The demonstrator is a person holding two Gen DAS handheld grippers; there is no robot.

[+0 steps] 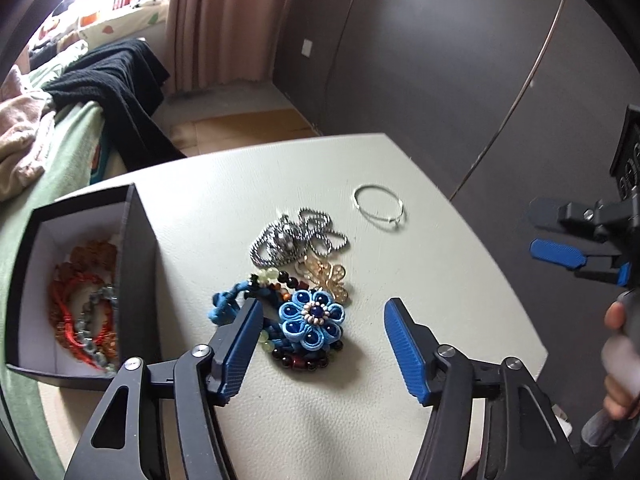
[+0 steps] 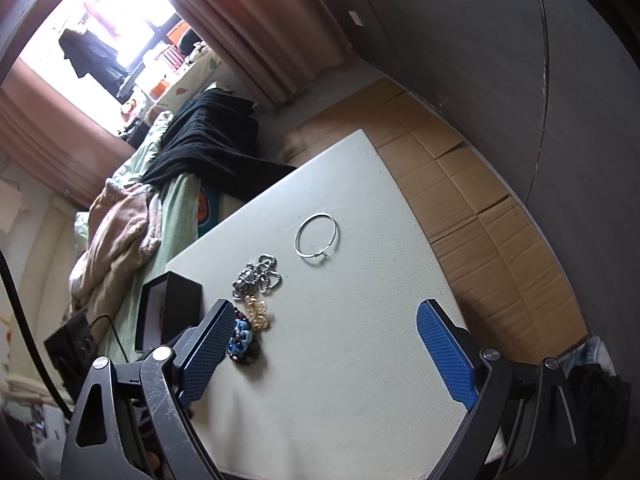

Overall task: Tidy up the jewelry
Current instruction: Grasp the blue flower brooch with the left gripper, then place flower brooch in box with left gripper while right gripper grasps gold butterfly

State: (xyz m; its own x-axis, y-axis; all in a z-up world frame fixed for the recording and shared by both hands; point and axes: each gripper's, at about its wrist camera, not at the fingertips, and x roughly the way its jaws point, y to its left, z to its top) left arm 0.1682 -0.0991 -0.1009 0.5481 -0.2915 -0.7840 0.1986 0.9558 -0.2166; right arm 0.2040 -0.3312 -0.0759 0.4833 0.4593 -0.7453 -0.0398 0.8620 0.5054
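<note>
some beads already lie in the box (image 1: 136, 248). the flower piece (image 1: 310, 320), chain (image 1: 296, 236), and ring (image 1: 378, 208) wait on the table (image 1: 440, 280). left gripper (image 1: 324, 320) and right gripper (image 2: 326, 320) both gape, empty.

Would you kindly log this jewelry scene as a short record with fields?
surface: white table
box: open, at table's left edge, red and amber strands inside
pile: blue flower piece on dark beads, gold piece, silver chain
hoop: apart from the pile
left tongs: open, fingers either side of the flower piece
right tongs: open, empty
</note>
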